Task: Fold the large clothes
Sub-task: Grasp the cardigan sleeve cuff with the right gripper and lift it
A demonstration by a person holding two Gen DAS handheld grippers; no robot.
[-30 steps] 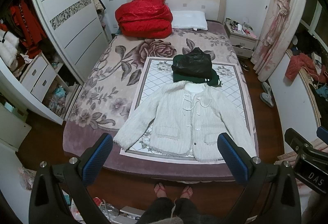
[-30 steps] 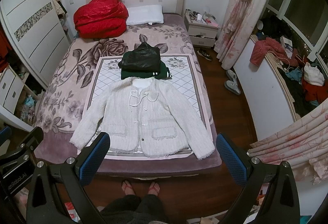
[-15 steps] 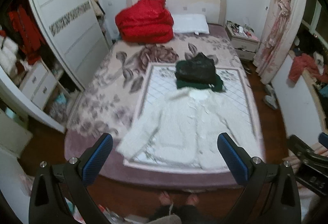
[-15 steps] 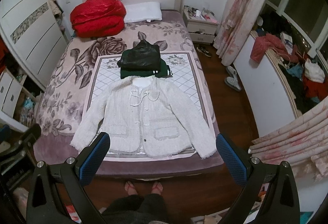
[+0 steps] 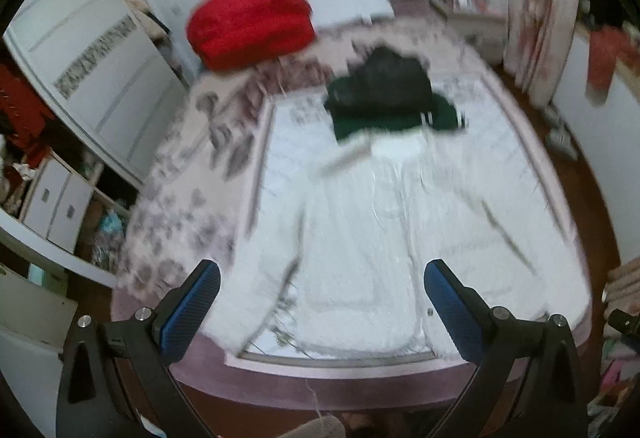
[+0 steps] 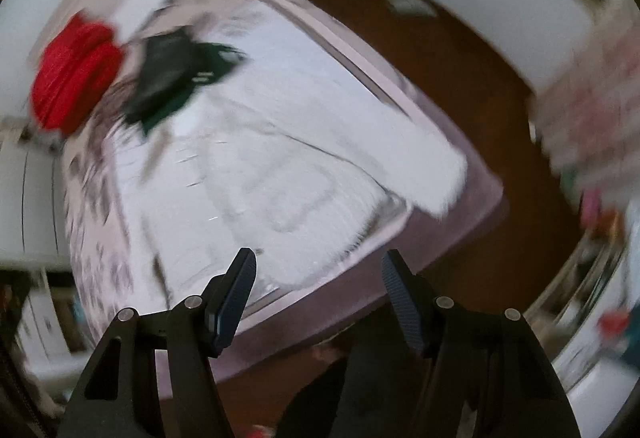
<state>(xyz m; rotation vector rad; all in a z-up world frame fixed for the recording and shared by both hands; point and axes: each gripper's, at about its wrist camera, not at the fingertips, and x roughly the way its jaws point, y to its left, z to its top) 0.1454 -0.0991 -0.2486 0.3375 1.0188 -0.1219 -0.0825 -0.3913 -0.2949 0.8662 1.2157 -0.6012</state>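
I'm looking down on the white jacket (image 5: 360,238), which is lying spread flat, front up, on the patterned mat over the bed (image 5: 172,205), sleeves angled out to either side. Both views are smearing badly, so fine detail is lost to me. The left gripper (image 5: 320,302) is hanging above the jacket's lower hem with its jaws standing wide apart and nothing between them. The right gripper (image 6: 318,288) is angling steeply down near the foot corner of the bed, its jaws closing — yet nothing is sitting between them, and the pads are touching no cloth. The jacket's sleeve cuff (image 6: 436,181) is lying near that corner, off beyond the right fingertips.

I'm judging this as the approach — no fold made, no grasp taken. The next move is calling for each gripper to settle onto a chosen edge of the jacket, probably a sleeve or hem corner, and pinch only the upper layer. The folded dark garments (image 5: 384,89) beyond the collar are needing no touch.
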